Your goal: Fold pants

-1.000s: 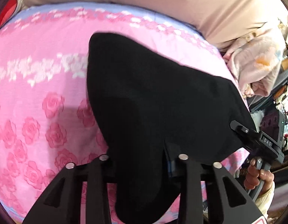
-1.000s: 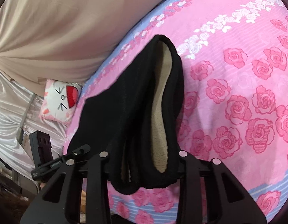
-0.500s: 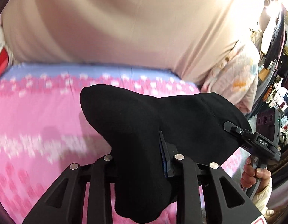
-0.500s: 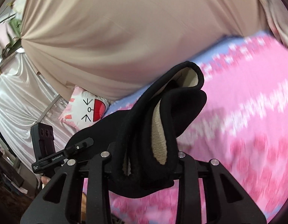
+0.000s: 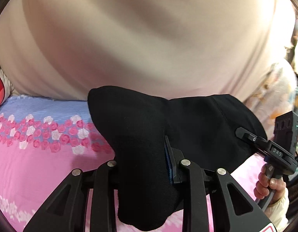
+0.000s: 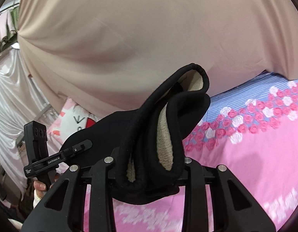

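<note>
The black pants (image 5: pixel 197 127) hang stretched between my two grippers, lifted above the pink rose bedsheet (image 5: pixel 33 166). My left gripper (image 5: pixel 147 166) is shut on one bunched end of the pants. My right gripper (image 6: pixel 149 166) is shut on the other end, where the beige fleece lining (image 6: pixel 164 139) shows inside the black cloth (image 6: pixel 145 119). Each gripper shows in the other's view: the right one (image 5: pixel 245 135) clamped on the pants' far edge, the left one (image 6: pixel 85 145) likewise. The fingertips are hidden by cloth.
A beige curtain (image 5: pixel 149 38) hangs behind the bed. A white cartoon pillow (image 6: pixel 75 118) lies at the bed's left end by silvery drapes (image 6: pixel 8 96). A pale floral blanket (image 5: pixel 274 92) is piled at the right end.
Both grippers have lifted and tilted up with the pants. The views now show more of the curtain and less of the bedsheet. The pants have come up off the bed.
</note>
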Motion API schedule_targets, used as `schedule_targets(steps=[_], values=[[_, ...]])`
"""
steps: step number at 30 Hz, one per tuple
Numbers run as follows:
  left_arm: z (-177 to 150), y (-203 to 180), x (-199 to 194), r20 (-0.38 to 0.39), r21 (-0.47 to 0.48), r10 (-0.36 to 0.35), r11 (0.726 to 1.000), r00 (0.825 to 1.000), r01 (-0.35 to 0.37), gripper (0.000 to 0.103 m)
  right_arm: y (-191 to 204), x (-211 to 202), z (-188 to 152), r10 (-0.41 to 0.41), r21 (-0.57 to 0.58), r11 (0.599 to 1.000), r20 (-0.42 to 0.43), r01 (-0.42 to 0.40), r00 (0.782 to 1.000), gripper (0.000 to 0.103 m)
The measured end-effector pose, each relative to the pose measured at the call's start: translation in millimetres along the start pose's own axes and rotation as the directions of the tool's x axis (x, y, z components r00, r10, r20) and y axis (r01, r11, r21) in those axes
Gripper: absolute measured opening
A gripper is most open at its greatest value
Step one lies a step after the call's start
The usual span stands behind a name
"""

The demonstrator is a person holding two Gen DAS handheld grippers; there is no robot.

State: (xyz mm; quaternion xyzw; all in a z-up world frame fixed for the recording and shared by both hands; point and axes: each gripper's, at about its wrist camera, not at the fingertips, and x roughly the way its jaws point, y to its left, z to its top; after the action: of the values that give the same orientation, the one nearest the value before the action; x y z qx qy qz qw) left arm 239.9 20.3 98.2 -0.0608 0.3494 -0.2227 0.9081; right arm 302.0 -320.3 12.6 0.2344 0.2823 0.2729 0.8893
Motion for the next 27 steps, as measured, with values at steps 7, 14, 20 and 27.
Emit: schedule_targets(steps=[7, 14, 20, 27], values=[[-18.1, 41.3, 76.5, -0.124, -0.024, 0.081, 0.996, 0.989, -0.084, 0.024, -46.3, 80.4, -28.7, -0.042, 0.046, 0.998, -0.130, 0.049, 0.991, 0.030], [-59.4, 65.2, 93.2, -0.204, -0.020, 0.066, 0.997, 0.977, -0.072, 0.033, -83.8, 85.7, -64.1, -0.041, 0.118, 0.991, -0.187, 0.064, 0.981, 0.033], [-84.7, 89.0, 88.6, -0.191, -0.070, 0.077, 0.993, 0.978, -0.092, 0.068, -103.8, 67.4, -78.0, -0.042, 0.170, 0.982, -0.202, 0.077, 0.978, 0.060], [-79.1, 91.3, -0.5, -0.067, -0.028, 0.302, 0.952, 0.951, -0.305, 0.056, -84.1, -29.2, -68.1, -0.225, 0.073, 0.971, -0.036, 0.227, 0.974, 0.060]])
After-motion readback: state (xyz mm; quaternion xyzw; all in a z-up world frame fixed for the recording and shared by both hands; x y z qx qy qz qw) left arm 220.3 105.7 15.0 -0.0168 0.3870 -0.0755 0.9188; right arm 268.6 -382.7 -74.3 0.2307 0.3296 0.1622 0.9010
